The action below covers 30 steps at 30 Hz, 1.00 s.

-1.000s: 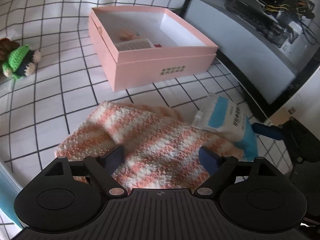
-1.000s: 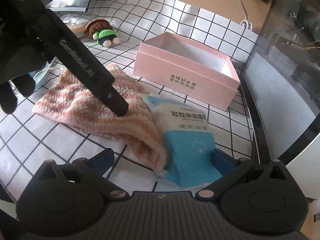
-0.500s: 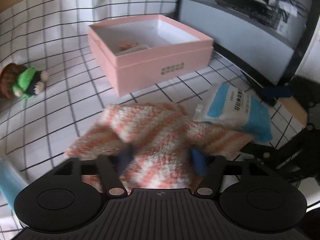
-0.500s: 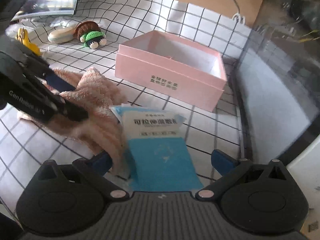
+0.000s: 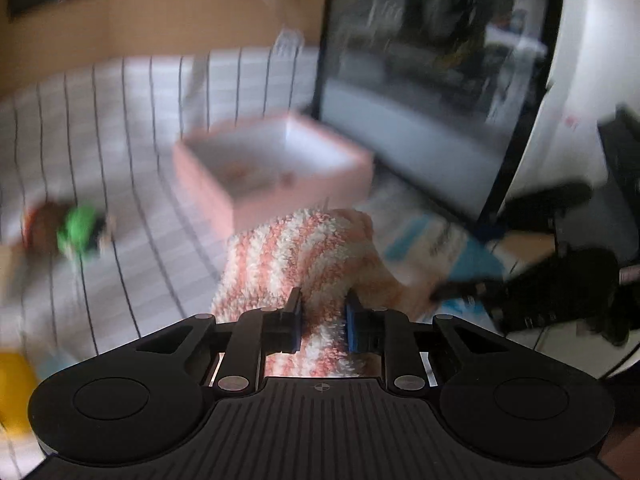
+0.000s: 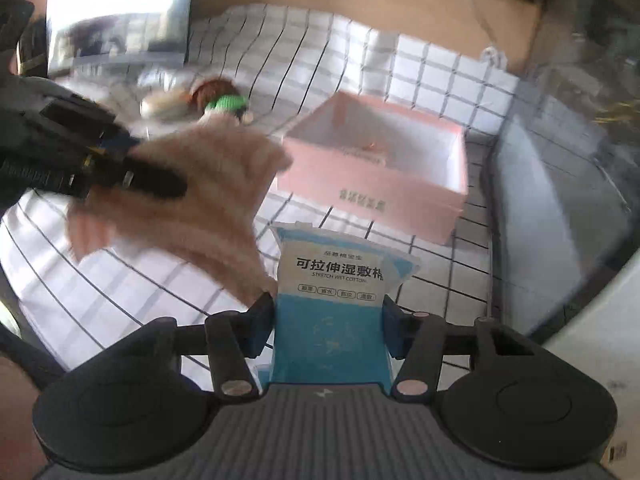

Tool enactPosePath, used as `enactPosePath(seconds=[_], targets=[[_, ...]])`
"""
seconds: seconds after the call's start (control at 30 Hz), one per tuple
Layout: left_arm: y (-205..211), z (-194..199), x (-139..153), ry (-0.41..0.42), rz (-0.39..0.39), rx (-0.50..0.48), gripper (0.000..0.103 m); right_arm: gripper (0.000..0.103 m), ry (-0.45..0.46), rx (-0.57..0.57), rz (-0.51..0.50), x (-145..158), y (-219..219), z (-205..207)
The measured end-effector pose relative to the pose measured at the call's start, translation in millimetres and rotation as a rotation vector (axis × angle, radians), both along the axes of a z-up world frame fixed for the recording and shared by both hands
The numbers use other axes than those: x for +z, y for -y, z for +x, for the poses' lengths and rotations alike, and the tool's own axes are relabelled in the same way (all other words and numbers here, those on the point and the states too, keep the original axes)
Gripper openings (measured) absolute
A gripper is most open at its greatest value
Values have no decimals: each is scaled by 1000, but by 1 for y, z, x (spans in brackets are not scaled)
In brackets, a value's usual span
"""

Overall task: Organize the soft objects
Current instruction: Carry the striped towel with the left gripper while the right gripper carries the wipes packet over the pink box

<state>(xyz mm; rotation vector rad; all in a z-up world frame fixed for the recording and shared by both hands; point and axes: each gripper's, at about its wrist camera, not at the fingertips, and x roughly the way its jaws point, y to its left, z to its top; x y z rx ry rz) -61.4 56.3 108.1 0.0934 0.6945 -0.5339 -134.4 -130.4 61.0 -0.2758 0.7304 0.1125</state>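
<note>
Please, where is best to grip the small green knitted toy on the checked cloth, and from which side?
Probably around the green knitted toy's middle, coming from above: it lies low on the checked cloth with bare cloth around it. The blur hides its exact pose.

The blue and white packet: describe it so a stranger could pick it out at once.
Start at the open pink cardboard box on the grid-patterned cloth. Just in front, the flat blue and white plastic packet stands between the closing jaws of the right gripper. It alone carries printed text.
</note>
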Motion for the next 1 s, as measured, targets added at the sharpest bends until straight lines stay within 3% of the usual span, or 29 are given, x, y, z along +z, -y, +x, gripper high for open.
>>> enactPosePath(seconds=[0.07,0.2,0.3,0.43,0.53,0.63,0.7,0.83,1.0], targets=[[1,9,25,47,-36,-20,23,54,37,-18,44,15,4,-7],[18,32,64,176,-7,-56,23,54,183,-100,162,51,14,-15],[23,51,74,196,-12,-54,23,54,256,-137,140,60,13,-17],[34,52,59,143,16,-95,23,55,175,-170,100,32,14,-14],[35,48,28,63,45,-98,23,74,89,-182,114,-2,19,-8],[29,53,-9,-47,59,-40,23,78,8,-225,98,-32,23,-1],[23,50,-22,-92,51,-13,23,82,18,-228,54,-39,21,-2],[12,43,-22,-103,38,4,23,84,15,-222,3,-42,18,-1],[4,36,-9,-82,0,2,23,84,6,-314,-71,-50,22,13]])
